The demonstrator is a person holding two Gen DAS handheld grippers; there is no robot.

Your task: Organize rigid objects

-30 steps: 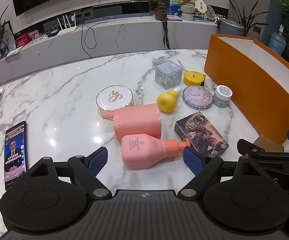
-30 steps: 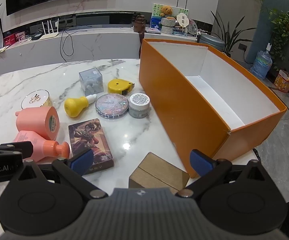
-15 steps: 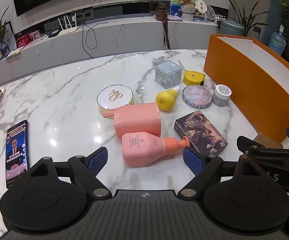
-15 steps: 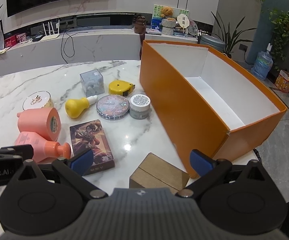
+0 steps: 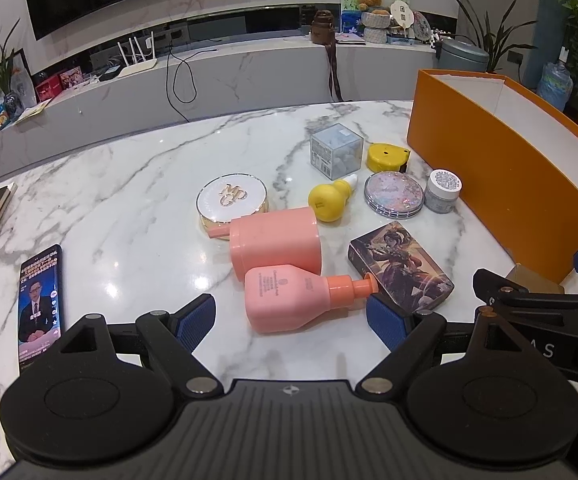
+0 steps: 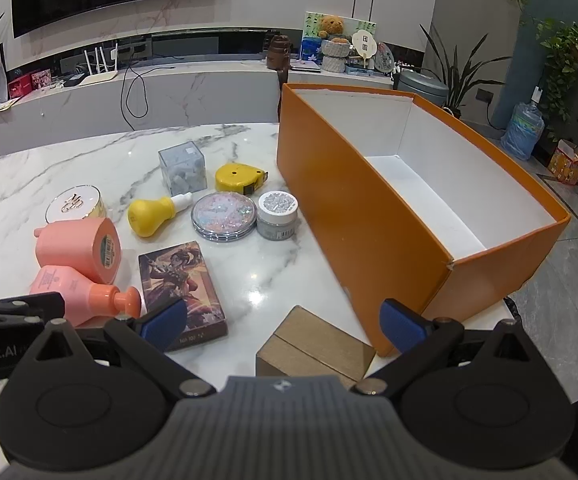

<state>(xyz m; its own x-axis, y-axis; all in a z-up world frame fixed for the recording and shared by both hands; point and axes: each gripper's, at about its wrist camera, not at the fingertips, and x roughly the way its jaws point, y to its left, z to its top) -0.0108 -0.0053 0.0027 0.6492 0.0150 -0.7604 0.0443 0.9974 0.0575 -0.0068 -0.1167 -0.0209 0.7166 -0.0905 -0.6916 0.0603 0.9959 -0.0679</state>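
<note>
Both claws moved a bit closer, left claw [image 5: 291, 316] wide open before pink bottle [image 5: 289, 296], right claw [image 6: 283, 322] wide open, brown block [image 6: 313, 346] at 6 o'clock, orange box [image 6: 369, 216] at 2 o'clock

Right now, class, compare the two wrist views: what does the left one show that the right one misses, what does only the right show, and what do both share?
Only the left view shows the phone lying on the table. Only the right view shows the white floor inside the orange box and the whole brown block. Both show the two pink bottles lying down, the card box, the yellow tape measure and both hand-held grippers, open and empty.
</note>
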